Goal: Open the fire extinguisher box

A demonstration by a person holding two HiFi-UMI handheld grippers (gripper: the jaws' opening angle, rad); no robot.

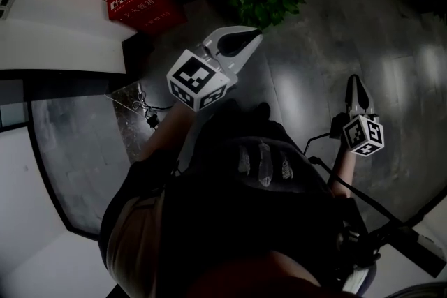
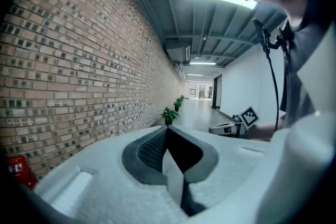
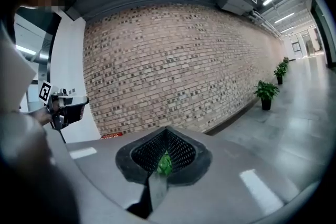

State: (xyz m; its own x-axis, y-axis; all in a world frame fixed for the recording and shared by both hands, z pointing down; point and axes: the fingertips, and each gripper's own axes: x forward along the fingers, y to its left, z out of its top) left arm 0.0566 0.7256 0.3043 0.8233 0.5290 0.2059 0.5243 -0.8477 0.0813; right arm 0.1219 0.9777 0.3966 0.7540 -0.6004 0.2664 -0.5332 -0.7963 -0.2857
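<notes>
Gleaming floor [image 1: 391, 45], brick wall [image 3: 173, 60], red box [image 1: 140, 0]

The fire extinguisher box [image 1: 143, 2], eleven o'clock in the head view, bears print too small to read, and the left gripper view's edge crops it.
</notes>
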